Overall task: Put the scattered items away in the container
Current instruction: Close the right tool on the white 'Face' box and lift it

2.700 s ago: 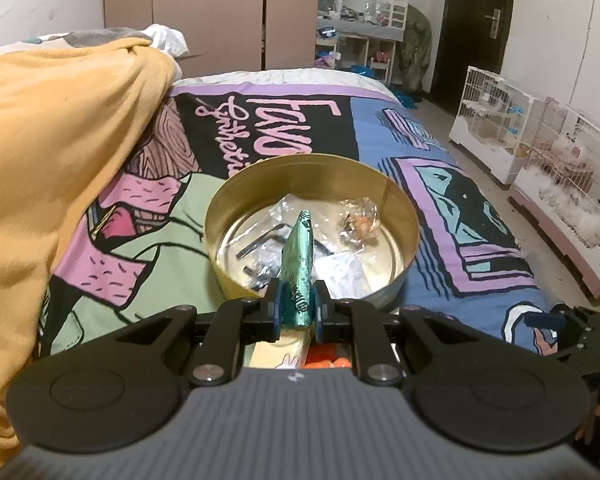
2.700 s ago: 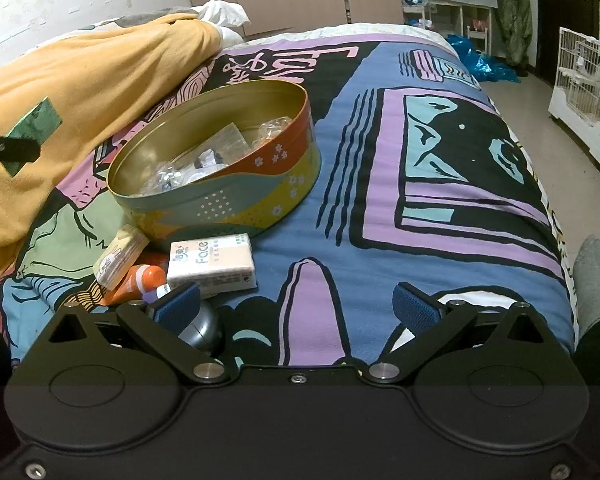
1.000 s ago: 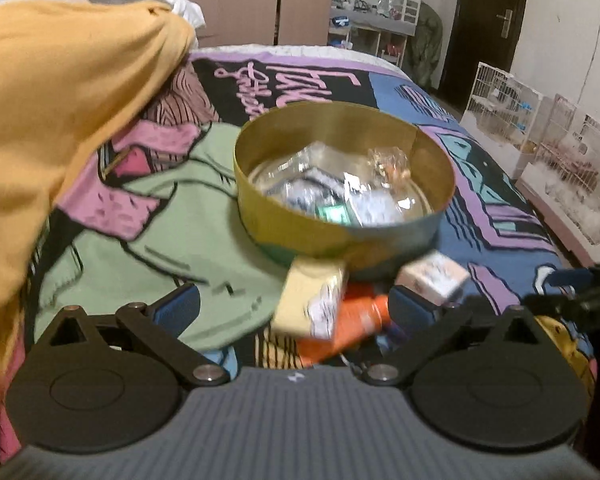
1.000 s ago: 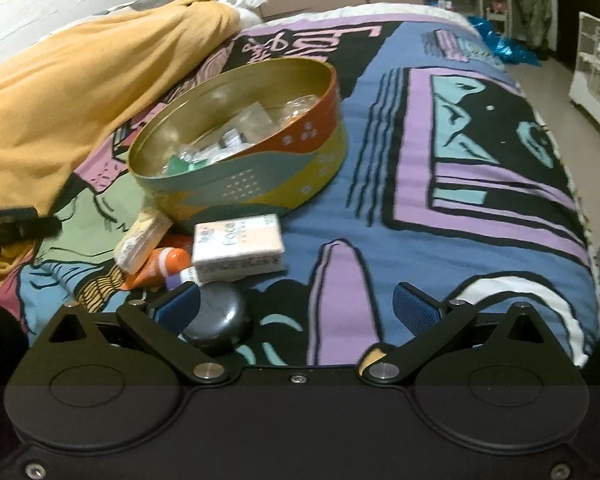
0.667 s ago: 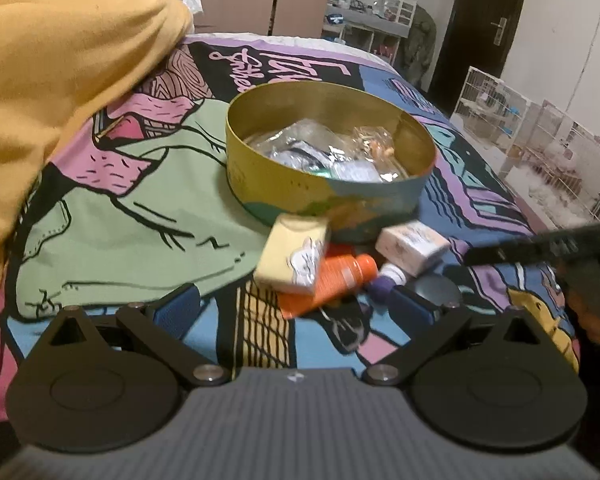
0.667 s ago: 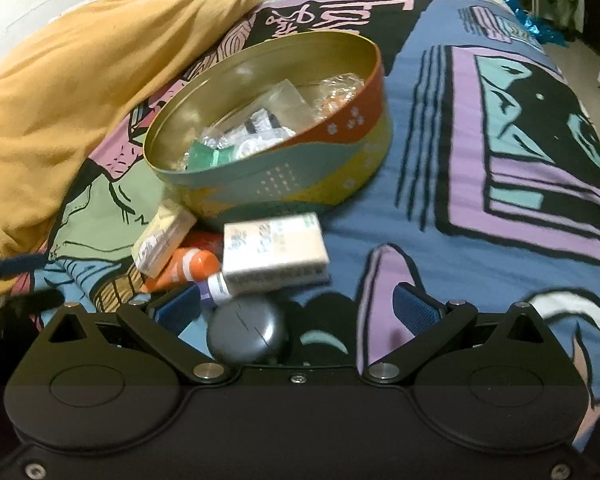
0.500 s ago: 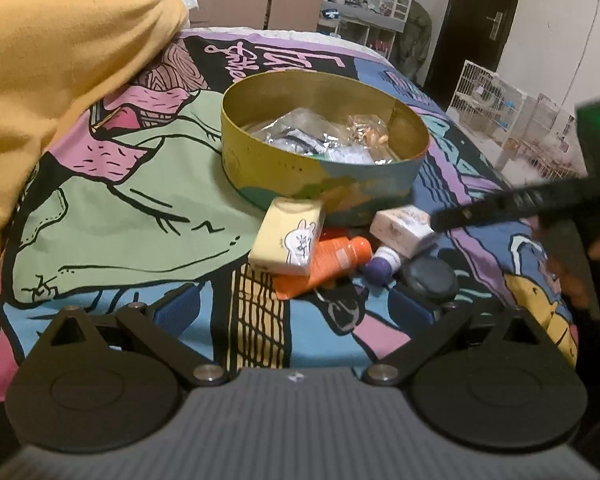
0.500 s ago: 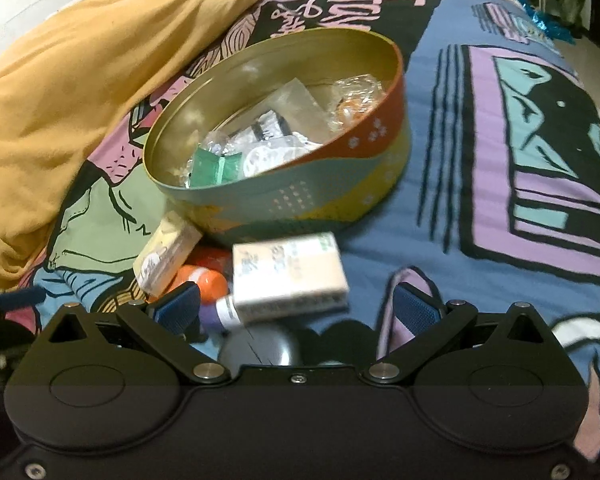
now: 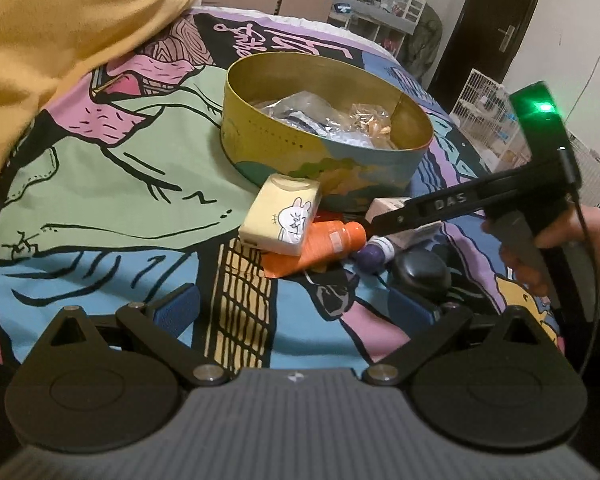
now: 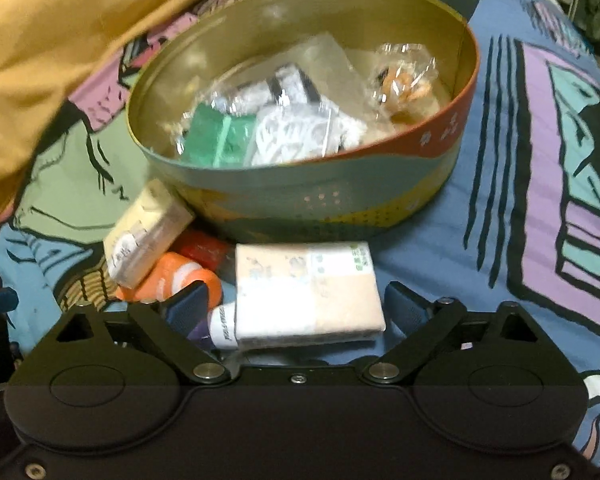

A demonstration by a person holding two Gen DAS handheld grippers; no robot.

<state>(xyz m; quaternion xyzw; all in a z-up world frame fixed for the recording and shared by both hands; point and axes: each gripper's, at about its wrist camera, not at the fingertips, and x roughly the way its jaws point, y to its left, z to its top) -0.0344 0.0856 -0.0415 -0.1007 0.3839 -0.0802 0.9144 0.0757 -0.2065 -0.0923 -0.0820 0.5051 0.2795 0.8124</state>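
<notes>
between the right hand-held gripper's closing, still-wide jaws, tissue pack, unpinched, left hand-held gripper open, empty

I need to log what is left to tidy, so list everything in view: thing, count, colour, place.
tin: 1, gold inside, on the bedspread, holding packets
green packet: 1, inside the tin
yellow tissue pack: 1, bunny print, against the tin
pale tissue pack: 1, white-peach, in front of the tin
orange tube: 1, under the yellow pack
purple-capped tube: 1, beside the orange tube
black round case: 1, nearest the left gripper
blanket: 1, mustard, far left
pet cages: white, by the wall
left gripper: jaws open, empty
right gripper: jaws just been closing around the pale pack
hand: 1, holding the right gripper
</notes>
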